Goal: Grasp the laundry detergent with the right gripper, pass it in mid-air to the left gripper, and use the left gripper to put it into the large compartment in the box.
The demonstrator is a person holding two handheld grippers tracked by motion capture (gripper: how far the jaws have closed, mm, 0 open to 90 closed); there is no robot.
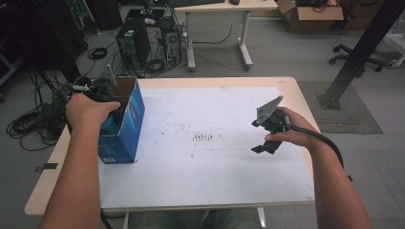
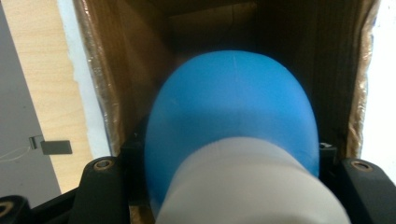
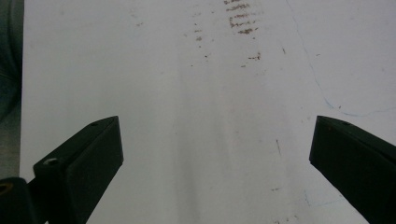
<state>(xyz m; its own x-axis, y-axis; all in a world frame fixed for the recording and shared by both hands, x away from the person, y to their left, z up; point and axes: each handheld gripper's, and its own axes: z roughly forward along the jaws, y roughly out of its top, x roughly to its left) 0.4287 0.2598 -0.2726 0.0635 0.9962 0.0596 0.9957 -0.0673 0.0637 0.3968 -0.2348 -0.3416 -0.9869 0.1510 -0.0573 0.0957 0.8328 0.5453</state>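
A blue cardboard box (image 1: 125,125) with an open top stands at the table's left side. My left gripper (image 1: 106,119) reaches down into it, under the person's left hand. In the left gripper view the jaws (image 2: 232,164) are shut on a smooth blue rounded object (image 2: 233,107) with a white end (image 2: 247,191) nearest the camera. The box's brown inner walls (image 2: 130,70) surround it. My right gripper (image 1: 257,137) hovers over the white sheet at the right. Its jaws (image 3: 215,140) stand wide open with nothing between them.
A white sheet (image 1: 210,167) with brown smudges (image 1: 203,137) covers most of the wooden table (image 1: 47,191). On the floor behind the table stand a computer tower (image 1: 133,45), tangled cables, and a desk. A black post (image 1: 356,52) rises at the right.
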